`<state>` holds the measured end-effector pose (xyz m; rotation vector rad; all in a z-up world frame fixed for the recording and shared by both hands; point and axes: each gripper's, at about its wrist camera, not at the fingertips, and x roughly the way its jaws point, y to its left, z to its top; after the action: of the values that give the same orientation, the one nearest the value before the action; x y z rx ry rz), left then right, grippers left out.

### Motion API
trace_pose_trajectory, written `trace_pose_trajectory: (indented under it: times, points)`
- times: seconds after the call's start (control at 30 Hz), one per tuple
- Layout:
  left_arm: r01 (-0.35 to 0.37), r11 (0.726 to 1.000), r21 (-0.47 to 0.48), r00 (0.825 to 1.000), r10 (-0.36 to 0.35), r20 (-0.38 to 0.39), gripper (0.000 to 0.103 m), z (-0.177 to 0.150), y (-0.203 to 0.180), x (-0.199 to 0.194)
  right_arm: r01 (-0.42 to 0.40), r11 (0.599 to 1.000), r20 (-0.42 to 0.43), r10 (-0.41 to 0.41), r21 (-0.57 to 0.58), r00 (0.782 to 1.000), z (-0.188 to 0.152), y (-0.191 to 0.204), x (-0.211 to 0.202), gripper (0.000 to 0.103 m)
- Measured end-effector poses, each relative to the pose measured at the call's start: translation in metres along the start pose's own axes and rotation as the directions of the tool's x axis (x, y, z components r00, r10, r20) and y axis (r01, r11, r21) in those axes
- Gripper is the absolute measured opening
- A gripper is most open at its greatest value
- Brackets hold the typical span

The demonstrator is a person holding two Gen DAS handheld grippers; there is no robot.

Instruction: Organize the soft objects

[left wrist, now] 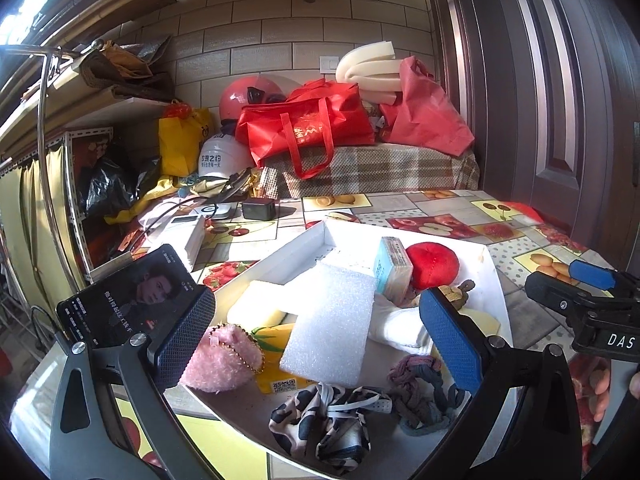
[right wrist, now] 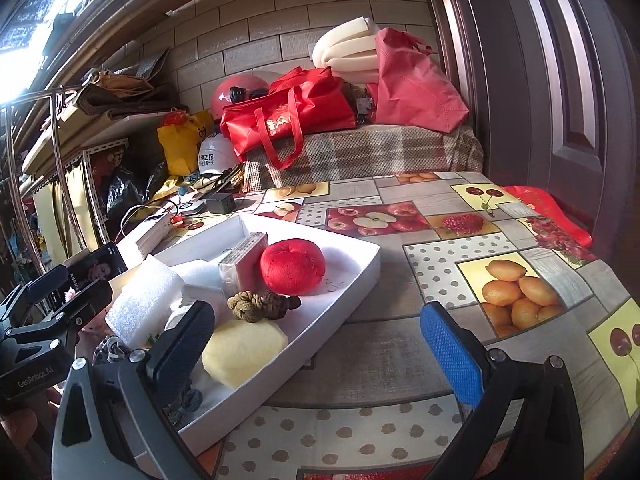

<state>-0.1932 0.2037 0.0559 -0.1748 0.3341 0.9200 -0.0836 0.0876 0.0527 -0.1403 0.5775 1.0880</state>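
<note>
A white tray on the fruit-print table holds the soft things. Between the wide-apart fingers of my open left gripper lies a white foam sheet. A pink fluffy pouch sits by its black pad, and a cow-print scrunchie and a grey scrunchie lie nearer. Behind are a red plush ball and a tissue pack. My right gripper is open and empty over the tray's right edge, close to a yellow sponge and a brown knot.
A phone stands propped left of the tray, with a charger and cables behind it. Red bags and helmets are piled on a checked cloth at the back. A dark door runs along the right. Bare tabletop lies right of the tray.
</note>
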Motion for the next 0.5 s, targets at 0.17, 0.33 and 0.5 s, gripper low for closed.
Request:
trace_pose_trajectory:
  times: [0.17,0.33,0.5]
  points:
    - [0.031,0.999,0.011,0.999,-0.031,-0.018,0.103,-0.003,-0.007,-0.007,0.017,1.000,-0.050,-0.016,0.009,0.999,-0.007,-0.010,-0.009,0.103]
    - [0.090,0.996,0.014,0.995,-0.090,-0.048,0.103,-0.006,-0.015,-0.014,-0.002,0.998,-0.250,0.018,0.064,0.968,-0.028,-0.043,-0.017,0.103]
    - [0.106,0.993,0.042,0.990,-0.102,-0.094,0.103,-0.011,-0.031,-0.018,0.263,0.958,-0.432,-0.191,0.112,0.881,-0.052,-0.092,-0.037,0.103]
